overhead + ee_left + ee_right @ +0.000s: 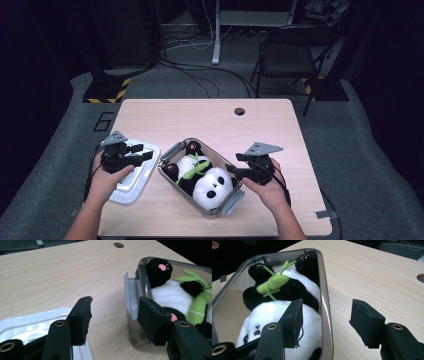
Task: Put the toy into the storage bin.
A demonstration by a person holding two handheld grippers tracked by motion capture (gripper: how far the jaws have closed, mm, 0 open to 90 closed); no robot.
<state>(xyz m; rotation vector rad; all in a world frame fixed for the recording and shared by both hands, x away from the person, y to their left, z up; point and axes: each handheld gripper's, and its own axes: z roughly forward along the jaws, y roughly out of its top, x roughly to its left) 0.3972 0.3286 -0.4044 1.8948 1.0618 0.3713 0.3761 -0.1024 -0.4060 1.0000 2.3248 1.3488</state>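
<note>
A clear plastic container (165, 177) stands on the wooden table (200, 117) with a panda plush (212, 182) lying in it, a green bamboo sprig (274, 282) on its belly. The container's white lid (132, 187) lies to its left. My left gripper (145, 152) hovers over the lid, open, with bare table between its jaws (113, 307); the container's end latch (131, 293) is close by its right jaw. My right gripper (234, 163) is open at the container's right side. Its jaws straddle the rim (324, 302), one over the panda (269, 312), one outside, without pressing.
A round cable hole (239, 111) sits near the table's far edge. Behind the table are a black chair (290, 50), loose cables on the floor and a stand base with yellow-black stripes (105, 92). Bare wood stretches beyond the container.
</note>
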